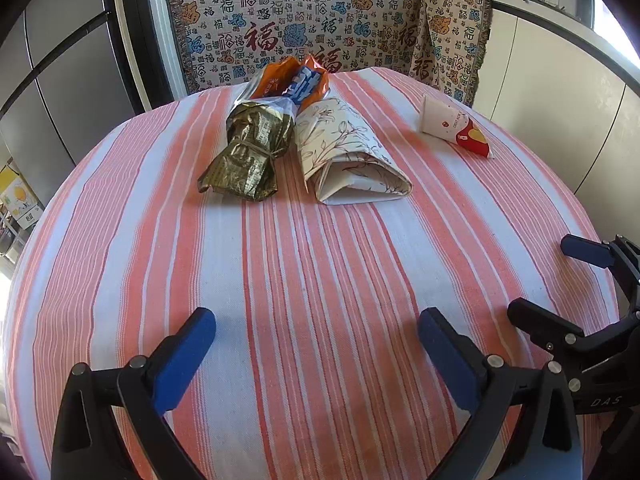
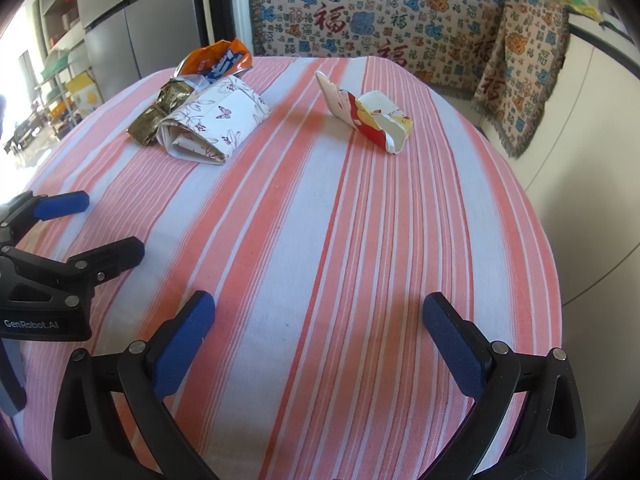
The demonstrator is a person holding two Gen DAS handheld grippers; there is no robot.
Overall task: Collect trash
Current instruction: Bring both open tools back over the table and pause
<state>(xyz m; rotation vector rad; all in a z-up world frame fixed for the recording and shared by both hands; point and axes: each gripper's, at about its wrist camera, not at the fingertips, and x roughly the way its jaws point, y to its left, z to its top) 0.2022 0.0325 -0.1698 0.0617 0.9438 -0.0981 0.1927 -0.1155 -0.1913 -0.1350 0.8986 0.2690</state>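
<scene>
Trash lies at the far side of a round table with a pink-striped cloth (image 1: 320, 280). An olive-gold crumpled wrapper (image 1: 248, 152) lies beside a folded floral paper bag (image 1: 348, 152); an orange and blue snack bag (image 1: 296, 80) sits behind them. A flattened red and white paper cup (image 1: 456, 124) lies apart to the right. The right wrist view shows the cup (image 2: 368, 116), floral bag (image 2: 212, 120), wrapper (image 2: 160, 112) and snack bag (image 2: 216, 60). My left gripper (image 1: 316, 344) is open over bare cloth near the front edge. My right gripper (image 2: 318, 340) is also open, empty, beside it.
A bench behind the table is draped with patterned throws (image 1: 320, 24). Grey cabinet doors (image 1: 72, 92) stand at the left, a white counter (image 1: 560, 80) at the right. A shelf with boxes (image 2: 68, 92) sits far left. Bare cloth lies between the grippers and the trash.
</scene>
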